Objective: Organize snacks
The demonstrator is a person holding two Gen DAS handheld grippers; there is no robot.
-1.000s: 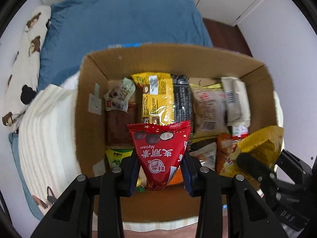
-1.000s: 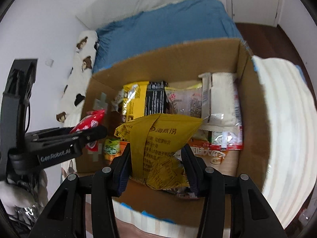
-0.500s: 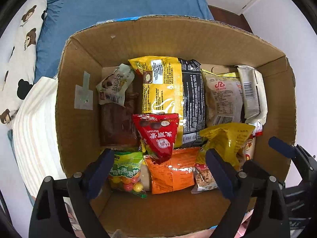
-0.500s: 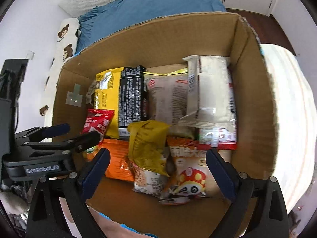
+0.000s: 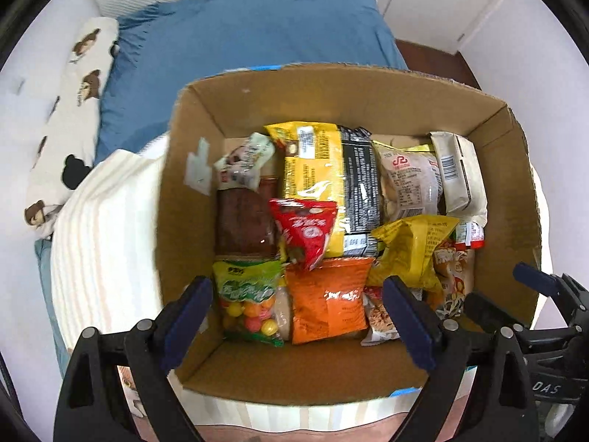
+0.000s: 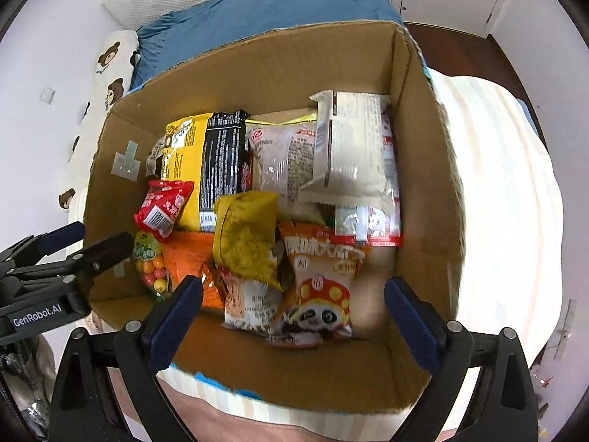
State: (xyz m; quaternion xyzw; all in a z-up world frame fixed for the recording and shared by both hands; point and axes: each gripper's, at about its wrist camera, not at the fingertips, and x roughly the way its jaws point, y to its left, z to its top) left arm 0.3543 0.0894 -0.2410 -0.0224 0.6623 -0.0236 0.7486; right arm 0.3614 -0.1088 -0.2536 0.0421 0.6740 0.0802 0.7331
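Both tools just let go: left tool (image 5: 296, 316) and right tool (image 6: 294, 313) jaws have opened wide, empty, leaving red packet (image 5: 305, 230) and yellow packet (image 6: 246, 243) lying on the pile mid-box (image 6: 257, 59) — drop done, both free.

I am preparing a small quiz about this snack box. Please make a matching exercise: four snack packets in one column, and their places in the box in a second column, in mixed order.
Packets:
1. red packet
2. green candy bag
3. panda packet
4. white packet

Places:
A. far right corner
B. near left corner
C. lying on the yellow-and-black pack
D. near side, right of the crumpled yellow bag

Pairs: 1-C, 2-B, 3-D, 4-A
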